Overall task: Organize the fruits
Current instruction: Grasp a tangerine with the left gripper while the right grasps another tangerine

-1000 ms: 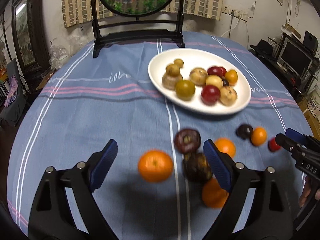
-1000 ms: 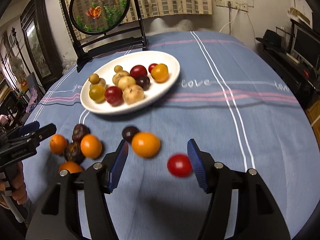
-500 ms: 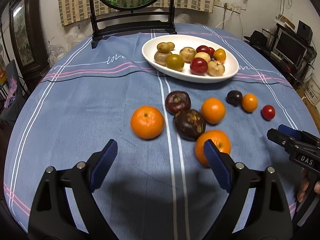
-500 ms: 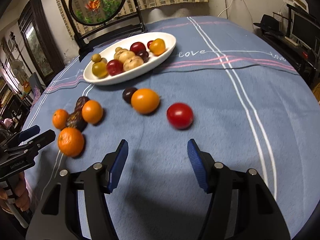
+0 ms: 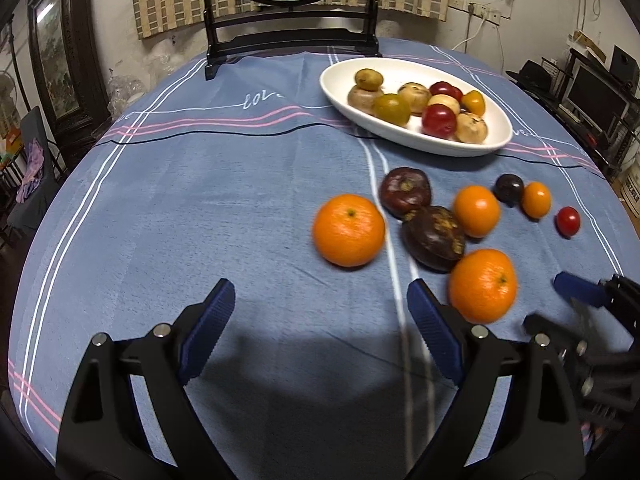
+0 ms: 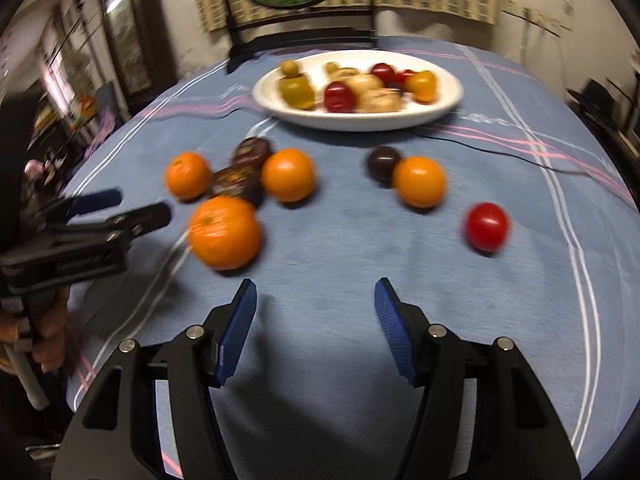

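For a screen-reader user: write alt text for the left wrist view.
The open left tool, holding nothing, hovers over a blue striped tablecloth near loose fruit: three round oranges, the nearest beside its right finger, and two dark purple mangosteens. Beyond sits a white oval plate of mixed small fruit; the right tool enters at right.

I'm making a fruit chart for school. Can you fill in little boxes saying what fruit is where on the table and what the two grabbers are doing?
dish: white oval dish, heaped with small mixed fruits
loose on cloth: four oranges, two dark brown fruits, one dark plum, one red tomato
nearest orange: big orange, beside the right gripper's reach
cloth: blue tablecloth
left gripper: open, empty
right gripper: open, empty
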